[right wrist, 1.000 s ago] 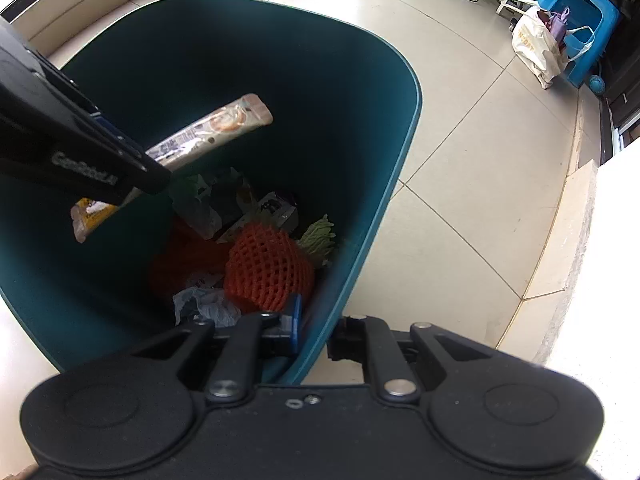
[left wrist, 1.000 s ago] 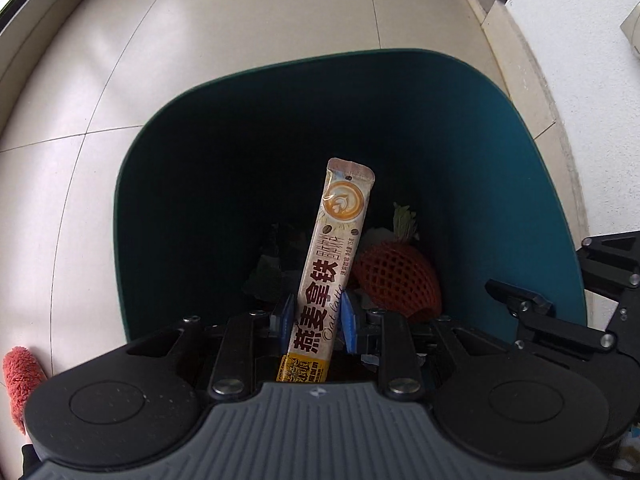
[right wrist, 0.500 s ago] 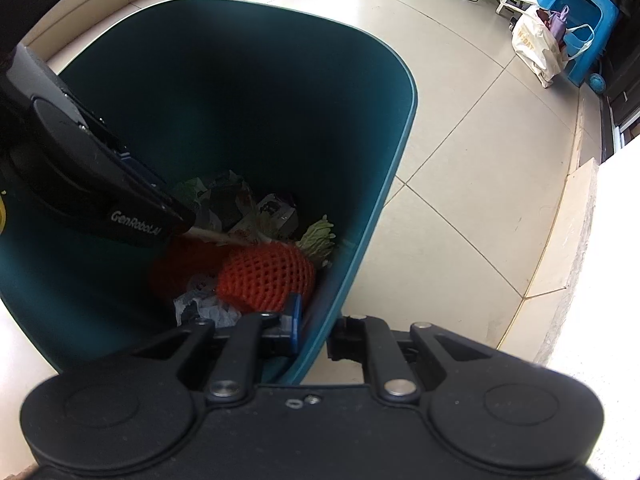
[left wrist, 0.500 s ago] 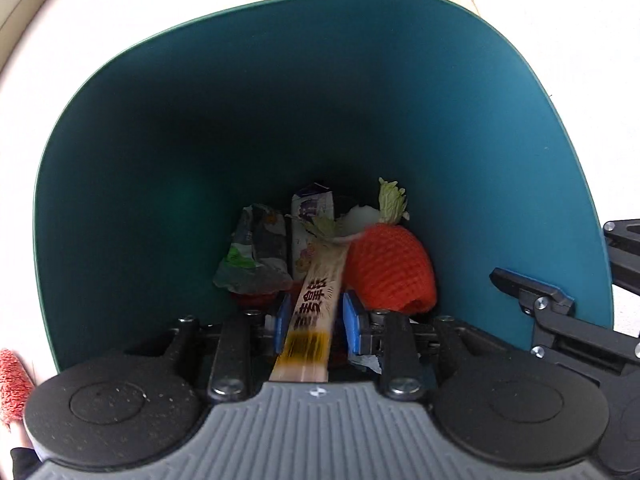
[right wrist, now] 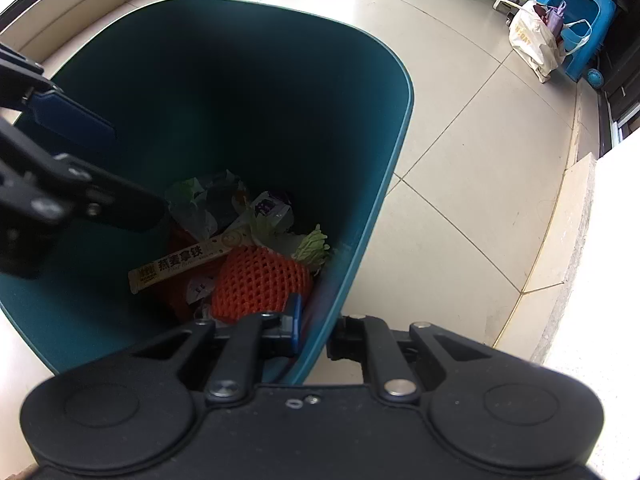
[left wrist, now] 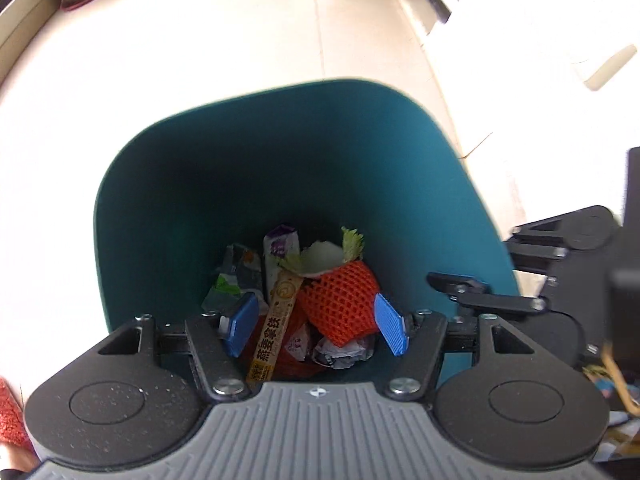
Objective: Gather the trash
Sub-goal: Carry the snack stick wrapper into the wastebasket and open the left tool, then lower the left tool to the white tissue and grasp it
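Trash is where it belongs for now: the oat-latte sachet lies inside the teal bin, slanted across the heap with its upper end against the orange foam fruit net, alongside cabbage scraps and crumpled wrappers. Above the bin's mouth the left gripper hangs with its blue pads spread wide and nothing between them. The right gripper is pinched onto the bin's near rim, one finger inside the wall, the other outside.

My worry is the bin itself. That one-sided pinch could tip it toward the gripper if the rim is pulled or let go abruptly, and the loose heap would slide out onto the tiled floor. The left gripper's splayed fingers are also close to the bin's wall and could knock it on the way out.
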A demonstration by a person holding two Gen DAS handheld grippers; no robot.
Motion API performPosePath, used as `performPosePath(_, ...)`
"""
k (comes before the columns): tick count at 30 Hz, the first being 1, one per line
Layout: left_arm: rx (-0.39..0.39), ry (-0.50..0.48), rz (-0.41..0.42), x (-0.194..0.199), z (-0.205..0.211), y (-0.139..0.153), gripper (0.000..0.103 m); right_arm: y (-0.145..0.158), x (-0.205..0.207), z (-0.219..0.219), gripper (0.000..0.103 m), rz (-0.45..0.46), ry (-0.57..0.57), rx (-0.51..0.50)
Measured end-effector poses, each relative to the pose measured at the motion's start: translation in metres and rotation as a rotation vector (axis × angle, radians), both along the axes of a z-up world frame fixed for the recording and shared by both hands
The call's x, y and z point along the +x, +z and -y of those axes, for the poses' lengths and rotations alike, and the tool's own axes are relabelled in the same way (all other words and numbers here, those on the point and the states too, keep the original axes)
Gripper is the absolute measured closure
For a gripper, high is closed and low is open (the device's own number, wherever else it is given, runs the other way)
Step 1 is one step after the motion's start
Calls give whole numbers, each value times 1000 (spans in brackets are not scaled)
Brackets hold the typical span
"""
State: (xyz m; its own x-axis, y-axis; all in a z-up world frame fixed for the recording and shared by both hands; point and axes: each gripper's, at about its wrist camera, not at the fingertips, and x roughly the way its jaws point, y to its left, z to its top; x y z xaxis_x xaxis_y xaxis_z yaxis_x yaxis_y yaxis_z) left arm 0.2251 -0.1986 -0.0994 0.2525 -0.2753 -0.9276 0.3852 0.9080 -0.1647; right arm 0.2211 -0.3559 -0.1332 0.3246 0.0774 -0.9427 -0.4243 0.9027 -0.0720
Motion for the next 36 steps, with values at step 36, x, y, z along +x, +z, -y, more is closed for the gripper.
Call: performPosePath(36,79,259,32,77,-185,-104,21,-9,6,0,92,-30,27,-15)
